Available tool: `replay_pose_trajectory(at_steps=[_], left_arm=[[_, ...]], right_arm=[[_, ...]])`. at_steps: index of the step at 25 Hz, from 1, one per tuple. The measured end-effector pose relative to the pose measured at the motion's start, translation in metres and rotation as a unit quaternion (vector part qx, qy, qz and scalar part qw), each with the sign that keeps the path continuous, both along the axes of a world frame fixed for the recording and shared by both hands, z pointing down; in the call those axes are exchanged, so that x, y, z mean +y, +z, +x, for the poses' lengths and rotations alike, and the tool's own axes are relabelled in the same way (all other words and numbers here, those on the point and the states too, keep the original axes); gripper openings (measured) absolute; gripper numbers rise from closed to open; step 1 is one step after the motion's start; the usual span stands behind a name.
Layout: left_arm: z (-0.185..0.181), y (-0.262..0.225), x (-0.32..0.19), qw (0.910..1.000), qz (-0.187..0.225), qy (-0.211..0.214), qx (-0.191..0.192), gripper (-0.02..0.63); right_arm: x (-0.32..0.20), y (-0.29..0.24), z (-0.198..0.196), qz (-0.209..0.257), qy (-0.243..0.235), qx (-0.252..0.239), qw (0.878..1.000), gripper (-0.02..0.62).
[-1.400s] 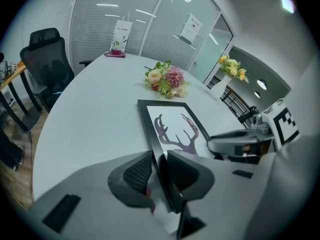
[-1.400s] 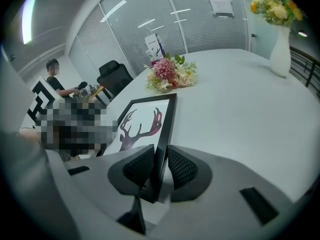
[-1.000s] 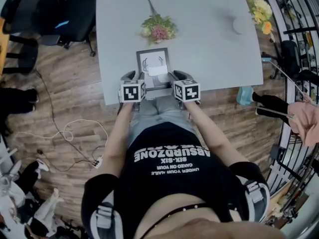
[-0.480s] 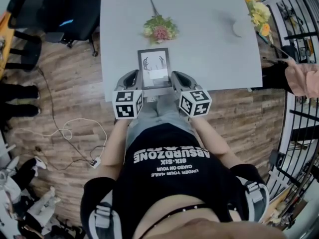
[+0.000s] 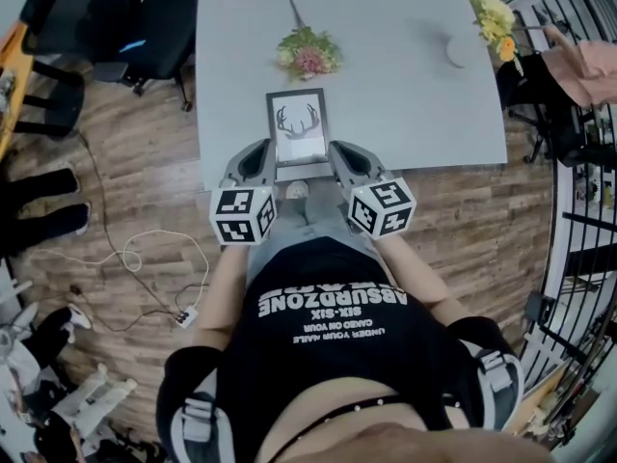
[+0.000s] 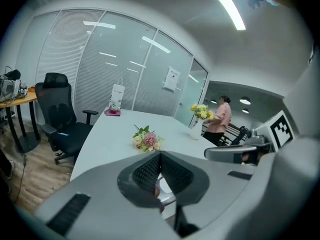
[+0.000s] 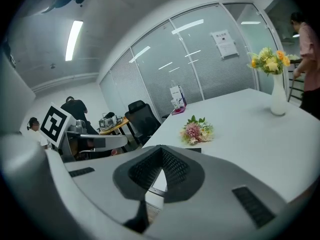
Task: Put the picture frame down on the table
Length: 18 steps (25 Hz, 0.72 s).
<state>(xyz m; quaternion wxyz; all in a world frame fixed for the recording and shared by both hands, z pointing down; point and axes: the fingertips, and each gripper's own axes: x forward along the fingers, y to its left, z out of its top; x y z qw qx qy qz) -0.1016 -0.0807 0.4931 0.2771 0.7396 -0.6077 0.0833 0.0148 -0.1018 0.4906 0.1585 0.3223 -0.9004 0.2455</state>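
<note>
From overhead, the picture frame [image 5: 297,126] lies flat on the smooth, pale grey table [image 5: 405,114], a thin dark rectangle around a white sheet with an antler drawing. The left gripper [image 5: 258,152] and right gripper [image 5: 344,153] sit just beside the frame's near corners, one on each side, and each carries a black-and-white marker cube nearer the person. A loose bouquet [image 5: 308,54] of pink and cream blooms lies beyond the frame. In the left gripper view, the two dark ribbed pads meet at their tips [image 6: 160,154], closed with nothing between them. A pale sliver shows below the pads, too cut off to say whether it is the frame. The bouquet [image 6: 146,139] rests further out, and a white vase [image 6: 195,132] of yellow flowers stands beyond that. In the right gripper view, the ribbed pads likewise press together [image 7: 161,148] and grip nothing. Only a dark strip of the frame [image 7: 193,150] peeks over the grey jaw housing, and the rest is hidden.
</note>
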Motion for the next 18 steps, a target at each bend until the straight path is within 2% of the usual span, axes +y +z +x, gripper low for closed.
replay_pose_trajectory(at_steps=[18], left_arm=[[0.017, -0.003, 0.012, 0.9997, -0.005, 0.023, 0.009, 0.015]], right_arm=[[0.015, -0.011, 0.011, 0.019, 0.01, 0.0, 1.0, 0.015]])
